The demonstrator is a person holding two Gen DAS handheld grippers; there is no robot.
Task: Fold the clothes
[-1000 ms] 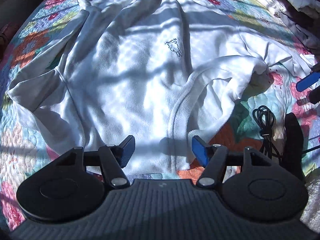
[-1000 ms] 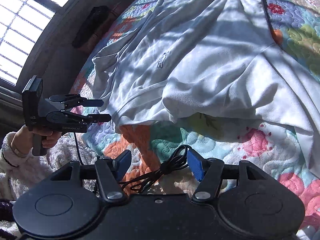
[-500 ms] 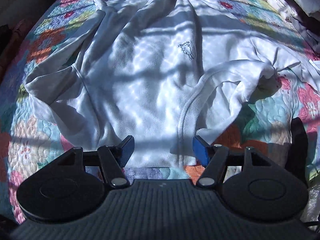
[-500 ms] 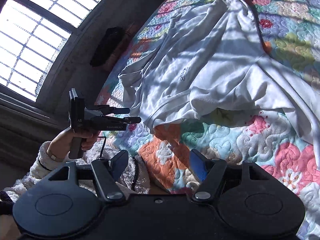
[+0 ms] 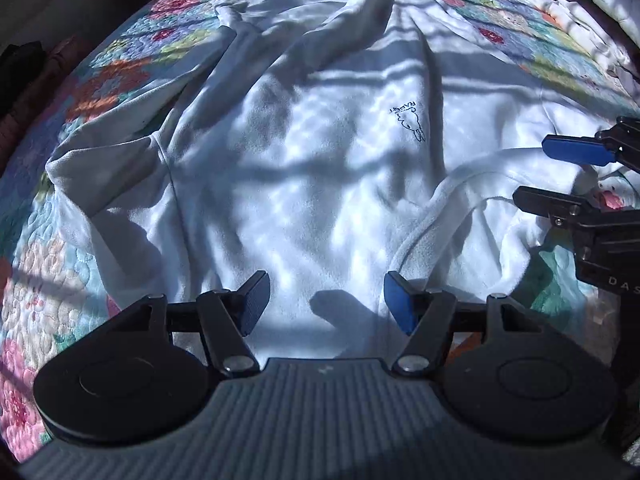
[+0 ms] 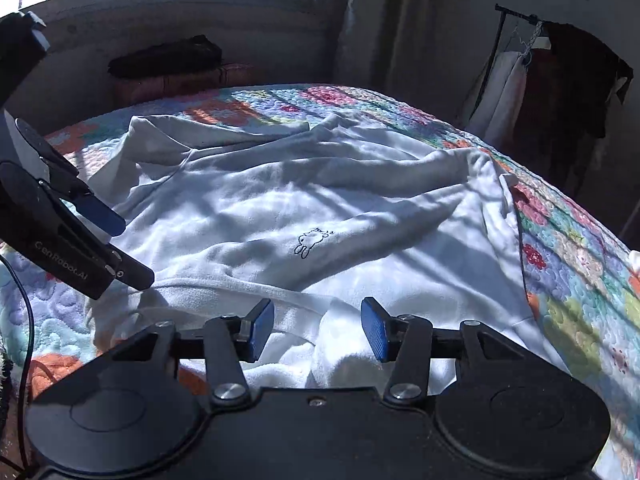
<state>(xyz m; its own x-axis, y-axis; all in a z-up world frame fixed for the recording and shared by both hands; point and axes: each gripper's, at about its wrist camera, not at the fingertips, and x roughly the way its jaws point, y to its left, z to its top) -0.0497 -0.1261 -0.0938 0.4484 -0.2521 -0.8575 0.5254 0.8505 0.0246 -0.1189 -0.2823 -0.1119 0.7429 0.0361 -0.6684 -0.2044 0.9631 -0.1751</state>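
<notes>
Left tongs (image 5: pixel 326 304): blue-padded tips apart, nothing between them, poised over the near hem of the garment.
Garment: a white fleece sweatshirt (image 5: pixel 320 184) with a small dark outline drawing on the chest, spread rumpled on the bed, one near corner turned back on itself.
Bed: covered by a quilted floral bedspread (image 5: pixel 44 264) in pink, orange and teal, striped with window light.
Right tongs (image 6: pixel 318 328): tips apart, empty, hovering just over the turned-back hem at the sweatshirt's near edge.
Beyond: a dark clothes rack (image 6: pixel 560 80) by the wall.
</notes>
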